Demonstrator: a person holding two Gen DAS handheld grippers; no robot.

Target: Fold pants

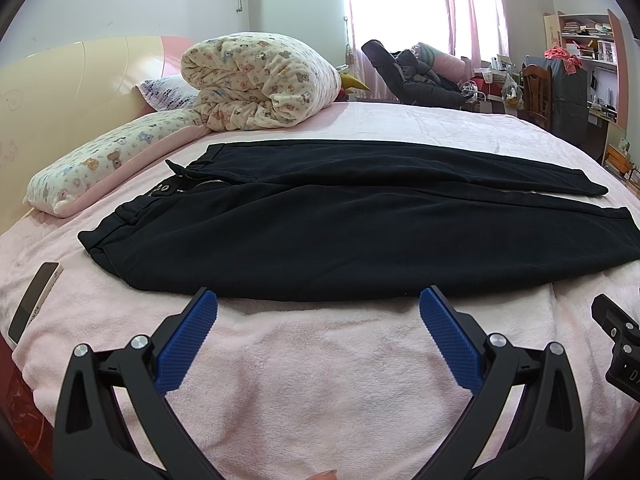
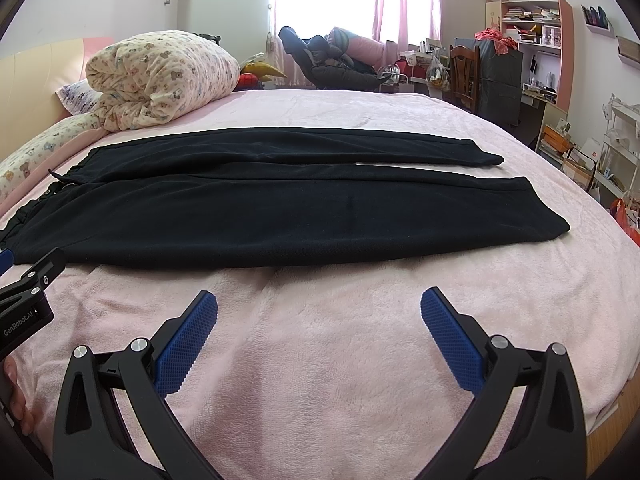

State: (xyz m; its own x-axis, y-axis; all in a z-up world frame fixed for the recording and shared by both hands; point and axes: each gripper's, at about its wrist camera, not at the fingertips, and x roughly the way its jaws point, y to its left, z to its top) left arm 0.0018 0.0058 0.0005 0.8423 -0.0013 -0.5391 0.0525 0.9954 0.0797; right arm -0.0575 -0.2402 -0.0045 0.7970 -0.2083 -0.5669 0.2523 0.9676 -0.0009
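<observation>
Black pants point(image 1: 320, 224) lie flat and spread across the pink bed, waistband to the left, both legs running right side by side. The right wrist view shows the same pants point(image 2: 280, 216) with the leg cuffs at the right. My left gripper point(image 1: 318, 302) is open just short of the pants' near edge, nothing between its blue pads. My right gripper point(image 2: 319, 302) is also open, over bare blanket a little short of the near leg. The right gripper's body point(image 1: 618, 344) shows at the right edge of the left wrist view, and the left gripper's body point(image 2: 28, 300) at the left edge of the right wrist view.
A phone point(image 1: 34, 300) lies on the pink blanket point(image 1: 320, 380) near the left edge. A rolled patterned quilt point(image 1: 260, 80) and a pillow point(image 1: 108, 160) sit by the headboard. A dark reclining seat point(image 2: 332, 64), a chair and cluttered shelves point(image 2: 532, 48) stand beyond the bed.
</observation>
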